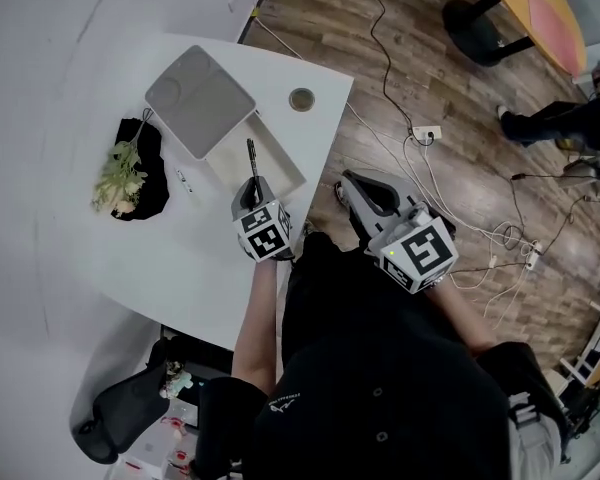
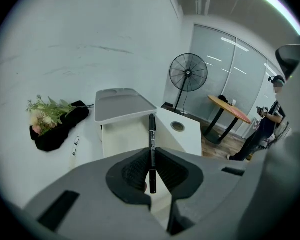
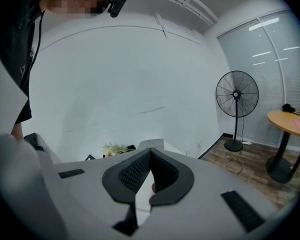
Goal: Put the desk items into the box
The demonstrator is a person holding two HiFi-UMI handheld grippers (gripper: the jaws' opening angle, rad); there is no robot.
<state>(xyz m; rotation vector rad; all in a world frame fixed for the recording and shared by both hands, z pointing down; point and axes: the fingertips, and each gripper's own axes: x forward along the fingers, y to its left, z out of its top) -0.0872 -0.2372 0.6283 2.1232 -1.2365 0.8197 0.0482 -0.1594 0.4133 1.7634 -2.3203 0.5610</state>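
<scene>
My left gripper [image 1: 252,184] is shut on a black pen [image 1: 251,158], which sticks out forward over the open white box [image 1: 280,173] on the desk. In the left gripper view the pen [image 2: 151,131] stands pinched between the pads [image 2: 140,166], its tip above the box interior [image 2: 122,136]. The box's grey lid [image 1: 200,101] leans open behind it. My right gripper [image 1: 360,190] hangs off the desk's right edge over the floor, its jaws shut with nothing between them [image 3: 149,156].
On the white desk [image 1: 170,258] a bunch of flowers on black cloth [image 1: 125,173] lies at the left, with a small white marker [image 1: 184,180] beside it. A round brown ring [image 1: 302,99] sits near the far corner. Cables and a power strip [image 1: 426,133] cross the wooden floor.
</scene>
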